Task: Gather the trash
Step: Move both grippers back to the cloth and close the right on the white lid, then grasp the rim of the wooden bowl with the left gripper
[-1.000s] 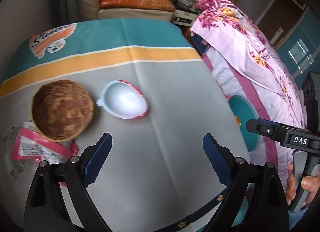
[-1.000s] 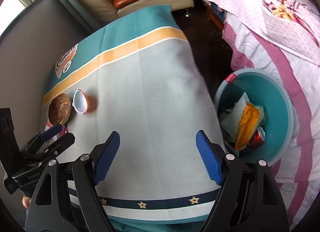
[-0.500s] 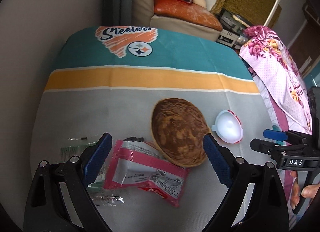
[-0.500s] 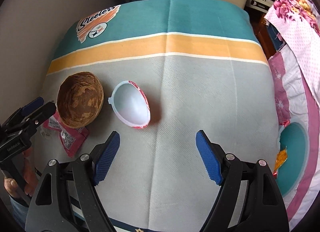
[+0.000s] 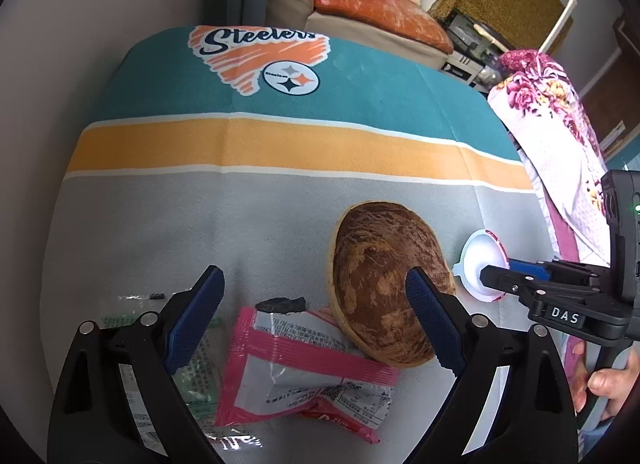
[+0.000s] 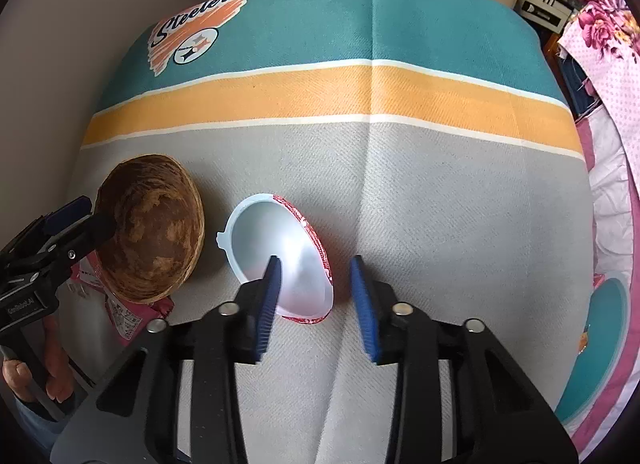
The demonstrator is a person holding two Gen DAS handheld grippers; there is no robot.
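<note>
Where its jaws close, the right hand-held gripper [image 6: 316,264] hides the cup's [image 6: 276,248] rim.

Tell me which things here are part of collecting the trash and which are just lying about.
Part of the job:
- white plastic cup, its rim between the closing right gripper
- pink wrapper, under the open left gripper
- clear wrapper
- teal bin, only partly in view

Just lying about:
- coconut shell bowl (possibly trash too)
- Steelers tablecloth
- floral bedsheet
</note>
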